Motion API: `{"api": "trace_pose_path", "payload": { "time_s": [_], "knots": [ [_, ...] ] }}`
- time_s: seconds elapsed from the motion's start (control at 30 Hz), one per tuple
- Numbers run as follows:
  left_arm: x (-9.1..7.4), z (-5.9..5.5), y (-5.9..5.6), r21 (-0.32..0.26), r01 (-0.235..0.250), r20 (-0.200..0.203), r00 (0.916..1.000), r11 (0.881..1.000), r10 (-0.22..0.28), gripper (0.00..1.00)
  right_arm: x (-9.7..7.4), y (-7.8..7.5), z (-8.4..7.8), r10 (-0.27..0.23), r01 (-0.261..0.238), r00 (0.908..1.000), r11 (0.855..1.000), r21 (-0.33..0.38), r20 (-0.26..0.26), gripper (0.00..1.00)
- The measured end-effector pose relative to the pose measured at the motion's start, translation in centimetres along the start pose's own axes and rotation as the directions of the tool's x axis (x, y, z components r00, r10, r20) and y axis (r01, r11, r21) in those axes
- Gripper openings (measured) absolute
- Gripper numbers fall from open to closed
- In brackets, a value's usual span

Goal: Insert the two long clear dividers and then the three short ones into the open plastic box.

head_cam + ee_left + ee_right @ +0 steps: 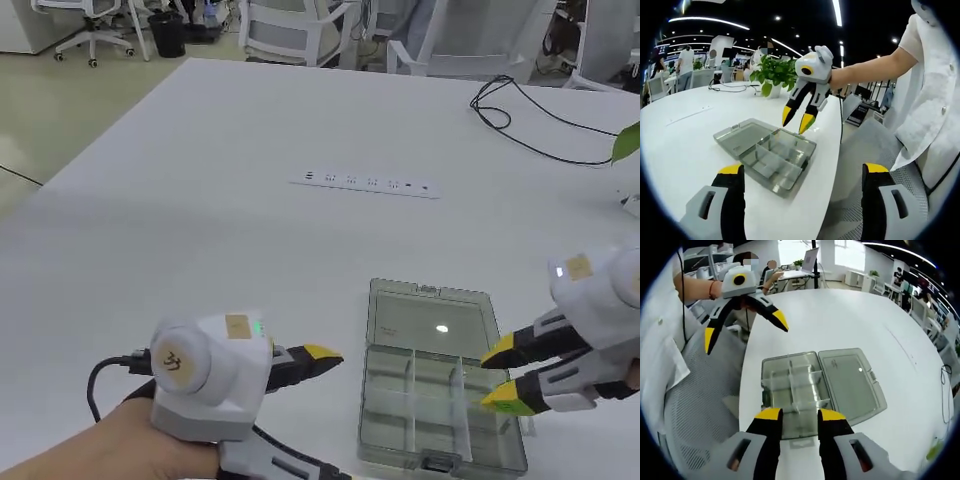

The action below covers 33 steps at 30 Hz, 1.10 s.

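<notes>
Beside open box [385, 395], right tool [497, 376] narrowly parted, left tool [745, 332] wide-spread.

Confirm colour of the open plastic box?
Smoky translucent grey plastic box; shows best in right gripper view.

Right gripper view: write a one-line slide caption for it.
Open plastic box with clear dividers standing inside, right gripper open at its near edge, left gripper wide open beyond.

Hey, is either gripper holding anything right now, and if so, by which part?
Nothing is held. The left gripper has its jaws spread wide, and the right gripper, by the plastic box, has its jaws slightly apart, with nothing between either pair.
</notes>
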State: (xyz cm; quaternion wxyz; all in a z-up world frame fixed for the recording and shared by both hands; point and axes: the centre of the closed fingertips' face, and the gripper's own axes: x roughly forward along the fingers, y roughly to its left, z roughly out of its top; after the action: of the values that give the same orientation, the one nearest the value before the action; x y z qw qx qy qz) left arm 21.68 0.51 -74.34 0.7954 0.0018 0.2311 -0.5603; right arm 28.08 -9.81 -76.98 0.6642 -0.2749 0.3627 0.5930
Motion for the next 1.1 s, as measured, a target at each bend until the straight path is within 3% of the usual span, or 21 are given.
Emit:
{"api": "trace_pose_path", "payload": {
  "time_s": [0.3, 0.57, 0.7, 0.87, 1.1],
  "knots": [
    [-0.2, 0.0, 0.0, 0.001, -0.003, -0.004, 1.0, 1.0, 0.003, 1.0, -2.8, 0.2, -4.3, -0.016, 0.018, 0.9989, 1.0, 0.026, -0.043, 0.38],
    [-0.2, 0.0, 0.1, 0.0, -0.004, -0.005, 1.0, 1.0, 0.004, 0.99, -4.4, 0.7, -9.4, -0.003, 0.007, 0.9901, 1.0, 0.025, -0.14, 0.44],
    [-0.3, 0.0, 0.1, -0.001, -0.006, -0.005, 1.0, 1.0, 0.006, 0.99, -5.2, 0.9, -12.7, 0.006, -0.005, 0.9737, 1.0, 0.007, -0.228, 0.46],
    [-0.3, -0.1, 0.2, -0.004, -0.008, -0.009, 0.9999, 1.0, 0.008, 0.99, -5.5, 0.8, -15.3, 0.007, -0.016, 0.9553, 1.0, -0.027, -0.296, 0.48],
    [-0.4, -0.2, 0.4, -0.008, -0.01, -0.013, 0.9999, 1.0, 0.01, 0.99, -5.5, 0.2, -18.4, -0.005, -0.048, 0.9129, 0.992, -0.118, -0.408, 0.48]
  ]
}}
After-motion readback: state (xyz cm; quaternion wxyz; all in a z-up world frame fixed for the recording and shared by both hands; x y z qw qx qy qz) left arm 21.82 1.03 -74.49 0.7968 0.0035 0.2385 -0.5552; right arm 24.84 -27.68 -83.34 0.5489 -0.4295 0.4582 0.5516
